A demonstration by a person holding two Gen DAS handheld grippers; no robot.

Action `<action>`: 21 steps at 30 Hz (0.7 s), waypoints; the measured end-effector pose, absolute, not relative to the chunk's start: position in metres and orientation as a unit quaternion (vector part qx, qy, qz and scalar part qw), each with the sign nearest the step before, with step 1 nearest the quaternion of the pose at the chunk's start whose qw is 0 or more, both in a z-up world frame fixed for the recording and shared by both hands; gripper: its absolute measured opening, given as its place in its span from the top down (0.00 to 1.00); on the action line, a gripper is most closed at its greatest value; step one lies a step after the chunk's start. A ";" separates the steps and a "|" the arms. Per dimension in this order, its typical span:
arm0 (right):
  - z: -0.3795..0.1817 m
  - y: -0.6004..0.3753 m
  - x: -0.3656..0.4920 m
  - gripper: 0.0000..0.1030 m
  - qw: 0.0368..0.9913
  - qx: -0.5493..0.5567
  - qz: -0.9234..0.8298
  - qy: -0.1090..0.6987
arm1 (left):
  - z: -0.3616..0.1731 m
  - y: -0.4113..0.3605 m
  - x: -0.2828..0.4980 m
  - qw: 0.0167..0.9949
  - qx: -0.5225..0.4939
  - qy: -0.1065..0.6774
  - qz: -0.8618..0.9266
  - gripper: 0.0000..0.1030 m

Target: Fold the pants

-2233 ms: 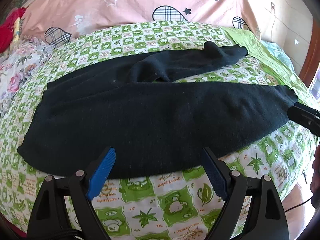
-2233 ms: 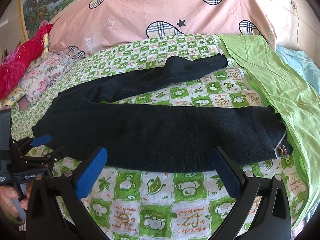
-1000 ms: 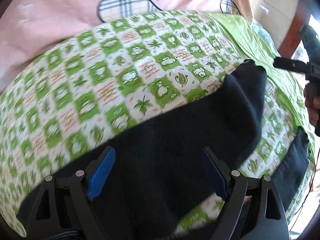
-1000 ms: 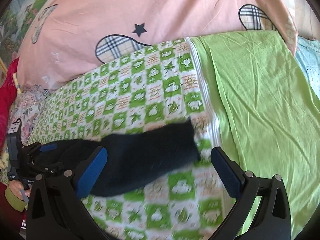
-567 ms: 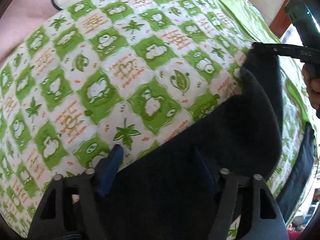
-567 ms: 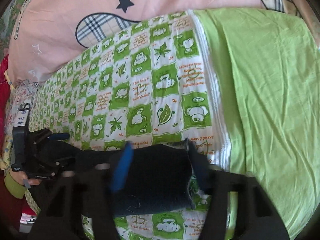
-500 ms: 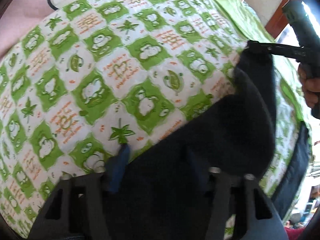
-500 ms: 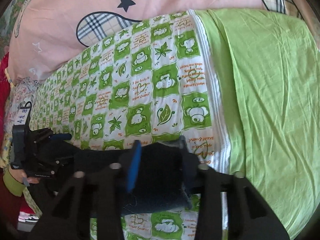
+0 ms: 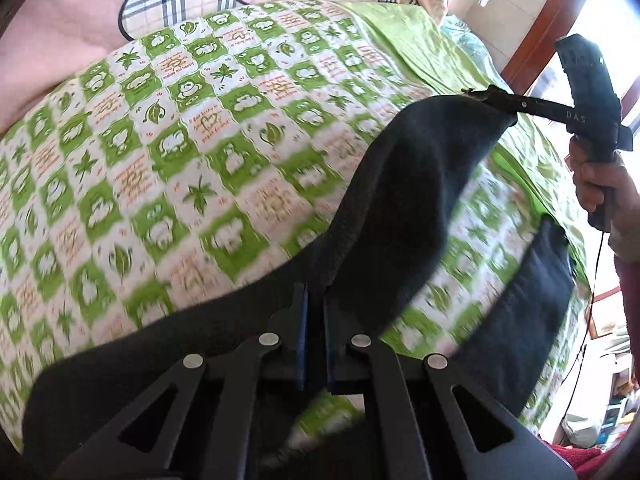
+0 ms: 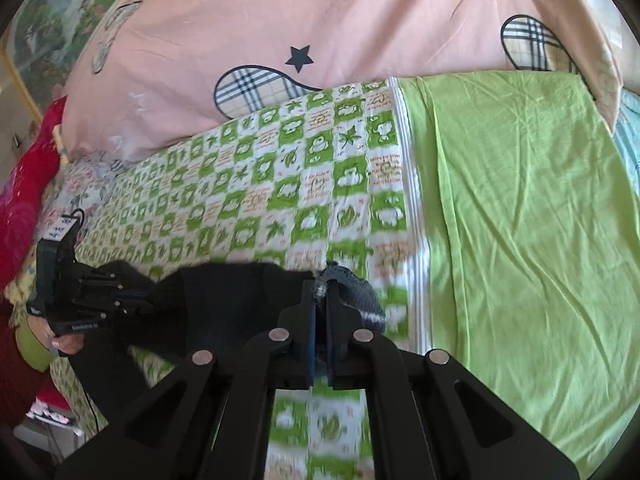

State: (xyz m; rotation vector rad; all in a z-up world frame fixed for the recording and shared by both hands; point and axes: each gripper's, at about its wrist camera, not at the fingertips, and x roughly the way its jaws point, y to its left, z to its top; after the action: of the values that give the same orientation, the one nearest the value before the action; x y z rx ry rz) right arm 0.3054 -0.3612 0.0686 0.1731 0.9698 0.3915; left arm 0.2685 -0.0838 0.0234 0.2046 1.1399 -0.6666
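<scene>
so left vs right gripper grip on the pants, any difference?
Left gripper pinches the pants mid-fabric, near the crotch end; right gripper pinches a leg's cuff end. Left bites smooth dark cloth; right's bite shows a ribbed, paler hem. Both are shut on the same raised leg.

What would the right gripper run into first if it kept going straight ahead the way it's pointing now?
The right gripper, shut on the pants, points across the checkered sheet toward the pink quilt; probably the sheet first, depth unclear.

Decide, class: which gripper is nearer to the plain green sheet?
Right. The right gripper, shut on the black pants' cuff, sits near the plain green sheet; the left gripper grips them farther away.
</scene>
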 end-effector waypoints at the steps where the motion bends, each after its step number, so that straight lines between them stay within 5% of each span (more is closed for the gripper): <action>1: 0.070 -0.362 0.298 0.96 0.864 0.082 0.191 0.458 | 0.025 -0.085 0.259 0.787 0.096 0.524 -0.310 0.96; 21: 0.063 -0.395 0.171 0.96 0.887 0.094 0.214 0.399 | 0.052 -0.065 0.141 0.802 0.053 0.499 -0.323 0.97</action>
State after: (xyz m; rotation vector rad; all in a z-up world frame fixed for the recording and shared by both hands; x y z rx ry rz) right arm 0.1712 -0.3952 0.0629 0.1952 0.8285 0.4441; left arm 0.1409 -0.0646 0.0518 0.1141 1.0696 -0.6933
